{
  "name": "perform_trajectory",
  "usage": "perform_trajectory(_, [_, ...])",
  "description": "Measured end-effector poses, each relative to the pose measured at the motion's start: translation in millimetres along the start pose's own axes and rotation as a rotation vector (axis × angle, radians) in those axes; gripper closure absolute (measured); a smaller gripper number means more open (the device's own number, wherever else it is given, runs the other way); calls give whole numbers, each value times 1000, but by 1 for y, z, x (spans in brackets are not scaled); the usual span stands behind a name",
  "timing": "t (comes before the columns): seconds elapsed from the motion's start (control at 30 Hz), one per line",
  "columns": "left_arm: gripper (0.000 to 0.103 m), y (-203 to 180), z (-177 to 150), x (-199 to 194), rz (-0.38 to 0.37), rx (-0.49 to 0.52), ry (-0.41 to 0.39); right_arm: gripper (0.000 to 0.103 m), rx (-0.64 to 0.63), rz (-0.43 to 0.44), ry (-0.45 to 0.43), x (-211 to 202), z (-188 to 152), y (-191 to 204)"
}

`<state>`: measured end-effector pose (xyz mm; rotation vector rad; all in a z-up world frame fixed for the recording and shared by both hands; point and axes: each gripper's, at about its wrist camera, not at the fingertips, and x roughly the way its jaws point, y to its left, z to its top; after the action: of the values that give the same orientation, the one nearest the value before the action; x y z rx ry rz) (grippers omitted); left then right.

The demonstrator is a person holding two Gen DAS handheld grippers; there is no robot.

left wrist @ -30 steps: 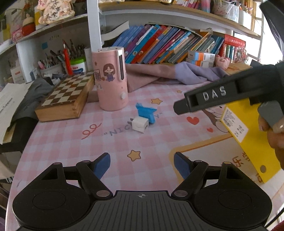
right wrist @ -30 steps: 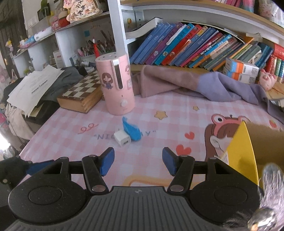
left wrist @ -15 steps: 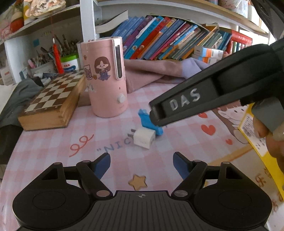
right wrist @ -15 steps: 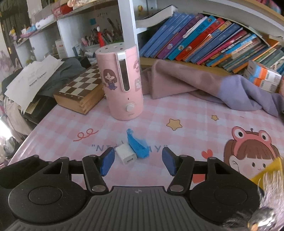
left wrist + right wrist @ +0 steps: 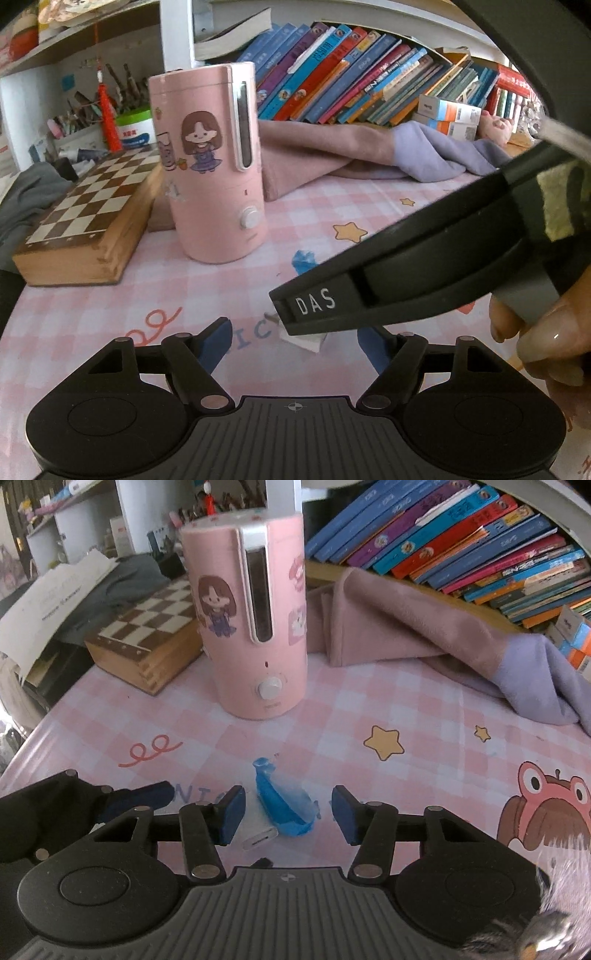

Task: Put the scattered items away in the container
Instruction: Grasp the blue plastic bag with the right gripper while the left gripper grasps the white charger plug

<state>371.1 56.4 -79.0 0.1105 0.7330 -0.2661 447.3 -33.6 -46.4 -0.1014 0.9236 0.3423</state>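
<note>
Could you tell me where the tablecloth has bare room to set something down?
Bare cloth lies right of the pink humidifier, between the purple blanket and the frog print, and in front of the chessboard box. It is crowded around the blue wrapper and white charger, where both claws converge.

The desk point(image 5: 436, 716) wears a pink checked cover printed with stars. Behind it a white shelf unit point(image 5: 173, 40) holds a row of leaning books point(image 5: 351, 81), with a cubby of brushes and pens point(image 5: 92, 107) left of its post. Daylight comes in from the right of the shelf.
</note>
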Motion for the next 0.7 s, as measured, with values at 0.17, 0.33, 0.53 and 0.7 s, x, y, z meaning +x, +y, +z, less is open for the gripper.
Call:
perform_trajectory(0.17, [29, -3, 3, 11, -6, 21, 8, 77, 28, 21, 8, 0, 3, -11])
perform_trajectory(0.33, [34, -4, 4, 21, -7, 35, 29, 78, 49, 5, -10, -7, 2, -21])
perform_trajectory(0.53, [38, -2, 6, 26, -6, 39, 34, 78, 69, -12, -23, -12, 2, -30])
perform_trajectory(0.7, [57, -2, 4, 24, -28, 37, 31, 78, 93, -11, -13, -11, -1, -33])
